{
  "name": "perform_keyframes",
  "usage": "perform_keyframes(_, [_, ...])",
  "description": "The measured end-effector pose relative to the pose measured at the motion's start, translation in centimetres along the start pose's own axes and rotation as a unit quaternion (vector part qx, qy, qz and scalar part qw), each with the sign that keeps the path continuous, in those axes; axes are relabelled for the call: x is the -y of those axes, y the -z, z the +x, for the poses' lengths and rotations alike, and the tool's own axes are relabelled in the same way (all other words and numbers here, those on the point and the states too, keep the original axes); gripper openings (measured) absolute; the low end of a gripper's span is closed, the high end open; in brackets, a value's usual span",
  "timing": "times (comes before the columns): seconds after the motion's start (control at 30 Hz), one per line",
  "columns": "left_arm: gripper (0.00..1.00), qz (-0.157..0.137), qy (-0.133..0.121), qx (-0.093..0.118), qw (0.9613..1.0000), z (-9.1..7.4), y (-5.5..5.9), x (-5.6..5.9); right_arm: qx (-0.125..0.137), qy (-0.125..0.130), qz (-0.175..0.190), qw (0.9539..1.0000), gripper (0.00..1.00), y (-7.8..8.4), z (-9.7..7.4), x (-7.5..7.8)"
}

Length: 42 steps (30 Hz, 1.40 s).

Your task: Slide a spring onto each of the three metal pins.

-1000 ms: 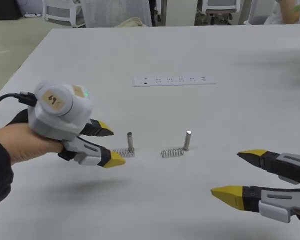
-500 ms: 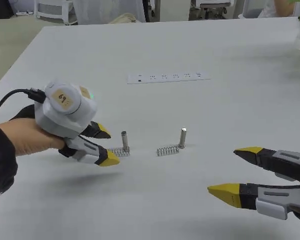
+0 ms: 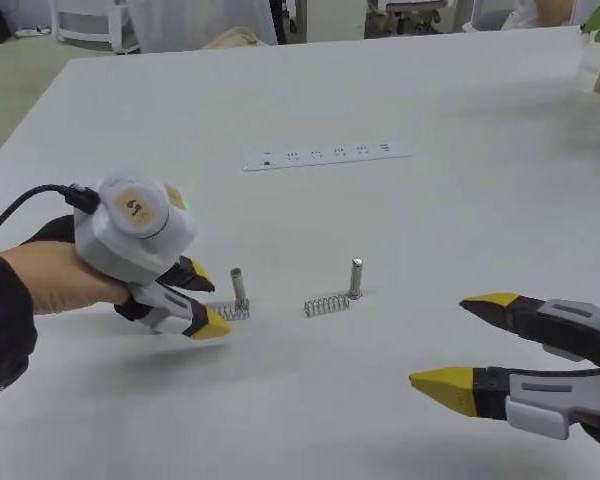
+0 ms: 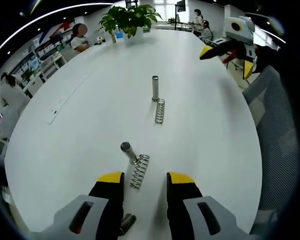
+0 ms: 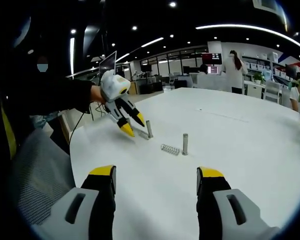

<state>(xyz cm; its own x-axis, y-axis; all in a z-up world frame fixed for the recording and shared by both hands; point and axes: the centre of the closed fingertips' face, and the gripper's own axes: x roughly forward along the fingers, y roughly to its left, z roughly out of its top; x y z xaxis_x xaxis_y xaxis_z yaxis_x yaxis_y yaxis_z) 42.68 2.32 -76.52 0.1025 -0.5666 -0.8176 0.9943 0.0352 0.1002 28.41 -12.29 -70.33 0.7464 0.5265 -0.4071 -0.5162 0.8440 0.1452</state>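
Two pins stand upright on the white bench (image 3: 450, 150), with a spring lying flat at the foot of each, and neither spring is on its pin yet.

In the head view the first pin (image 3: 238, 285) is just left of centre, with the first spring (image 3: 230, 312) touching or nearly touching its base. The second pin (image 3: 356, 277) is at centre right, and the second spring (image 3: 325, 305) is just beside it. Each pin's long axis is vertical with the rounded top free, which is the end a spring has to enter. Each spring's long axis runs along the bench, so it has to be raised upright before it can drop on.

The left tool (image 3: 210, 300) is at the left of the head view, angled down at the first spring. In the left gripper view its yellow tips are partly open on either side of that spring. The coil runs up the frame between them toward the pin's foot, and nothing is gripped. This looks like a line-up for a pinch across the coil. A small ribbed piece (image 4: 126, 222) lies low between the jaws, and I cannot tell whether it is a pin or a spring.

The right tool (image 3: 445, 342), at the lower right of the head view, is wide open and empty. It is well apart from the second pin and is probably waiting its turn.
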Motion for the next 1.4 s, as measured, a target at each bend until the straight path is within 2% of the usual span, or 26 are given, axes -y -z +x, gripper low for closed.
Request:
perform_keyframes(0.27, [0.25,0.007,0.001,-0.016,0.9999,0.5,0.1,0.0,0.002,0.001,0.0,1.0,0.63,-0.1,0.0,0.1])
perform_keyframes(0.8, [0.18,0.023,-0.004,-0.051,0.9984,1.3,1.1,-0.2,0.003,0.001,0.005,1.0,0.63,0.2,0.0,0.2])
perform_keyframes(1.4, [0.09,0.044,-0.001,-0.071,0.9965,1.5,1.6,0.6,0.004,0.0,0.007,1.0,0.62,0.1,0.1,0.1])
